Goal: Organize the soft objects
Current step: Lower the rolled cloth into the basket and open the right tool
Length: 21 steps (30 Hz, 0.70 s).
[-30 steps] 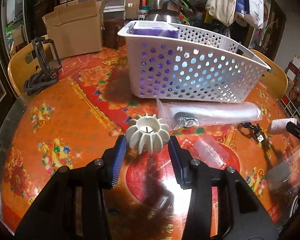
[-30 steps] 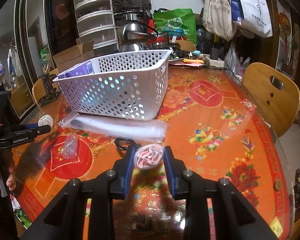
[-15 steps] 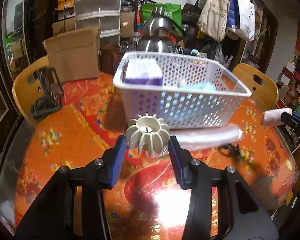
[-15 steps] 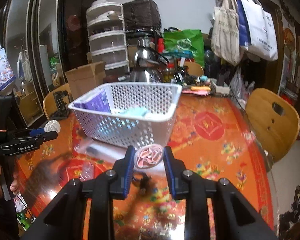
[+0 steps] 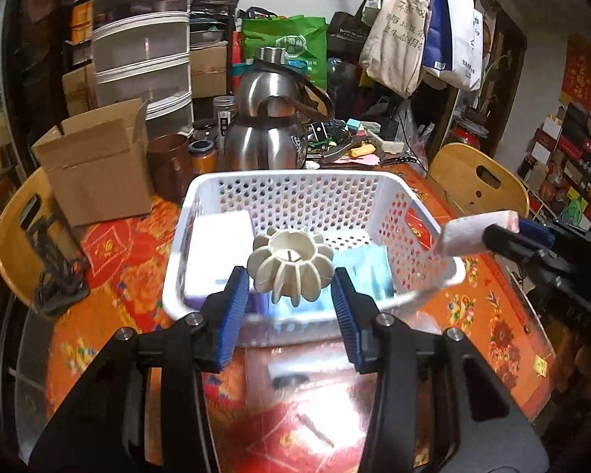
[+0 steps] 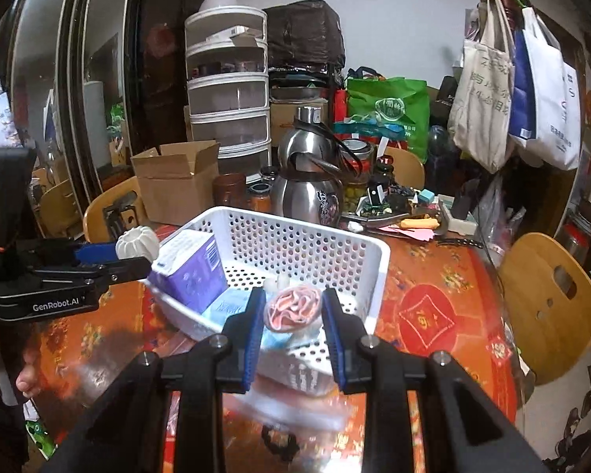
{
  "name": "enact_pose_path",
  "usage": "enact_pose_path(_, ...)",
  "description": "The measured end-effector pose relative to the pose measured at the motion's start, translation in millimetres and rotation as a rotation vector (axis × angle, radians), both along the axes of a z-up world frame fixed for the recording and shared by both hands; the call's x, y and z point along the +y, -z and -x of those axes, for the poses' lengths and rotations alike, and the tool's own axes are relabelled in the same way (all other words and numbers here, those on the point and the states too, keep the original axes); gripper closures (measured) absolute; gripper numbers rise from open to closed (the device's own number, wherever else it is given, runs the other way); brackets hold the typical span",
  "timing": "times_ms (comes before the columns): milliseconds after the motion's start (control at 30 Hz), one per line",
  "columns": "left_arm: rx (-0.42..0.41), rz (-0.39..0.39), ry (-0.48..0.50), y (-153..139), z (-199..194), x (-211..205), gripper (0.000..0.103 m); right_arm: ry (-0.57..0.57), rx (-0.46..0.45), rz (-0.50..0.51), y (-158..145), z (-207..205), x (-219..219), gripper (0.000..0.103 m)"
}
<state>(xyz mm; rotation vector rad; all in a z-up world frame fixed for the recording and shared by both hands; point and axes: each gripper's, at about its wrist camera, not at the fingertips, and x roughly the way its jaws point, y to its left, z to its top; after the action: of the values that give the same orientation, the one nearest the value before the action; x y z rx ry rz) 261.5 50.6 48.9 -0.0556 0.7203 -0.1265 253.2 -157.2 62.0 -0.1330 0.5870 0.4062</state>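
Note:
My left gripper point(image 5: 291, 287) is shut on a cream ribbed soft ball point(image 5: 290, 263) and holds it raised over the near rim of the white perforated basket point(image 5: 421, 216). The ball also shows in the right wrist view point(image 6: 138, 243). My right gripper point(image 6: 293, 313) is shut on a pink rolled cloth point(image 6: 293, 308) above the basket's point(image 6: 374, 272) near corner. The cloth also shows in the left wrist view point(image 5: 476, 232). Inside the basket lie a purple-white box point(image 6: 189, 272) and a light blue pack point(image 6: 228, 305).
The basket stands on an orange-red patterned table point(image 5: 110, 248). Behind it are a steel kettle point(image 5: 268, 134), a cardboard box point(image 5: 98, 161), jars and a drawer tower point(image 5: 142, 63). Wooden chairs point(image 6: 547, 299) stand around. A clear plastic bag point(image 6: 295, 410) lies before the basket.
Both grippers have risen from table level with their objects and moved forward over the basket, so I now look down into it.

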Motion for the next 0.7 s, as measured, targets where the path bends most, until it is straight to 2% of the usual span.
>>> enact_pose_path(167,0.041,-0.017,0.014,-7,-49,-12,0.062,0.034,0.036,0.004,5,-40,5,0.075)
enact_pose_path(367,0.107,-0.013,0.045,11,-104,-28,0.062,0.069,0.09,0.029,27,-81,7,0.075)
enact_pose_path(600,0.137,-0.035,0.039,30,-133,-36,0.061,0.047,0.11,0.053,49,-99,16,0.075)
enact_pose_path(667,0.133,-0.045,0.035,32,-137,-39,0.055,0.054,0.115,0.026,50,-103,14,0.075)
enact_pose_path(700,0.128,-0.048,0.036,33,-138,-39,0.047,0.064,0.106,0.016,50,-103,12,0.075)
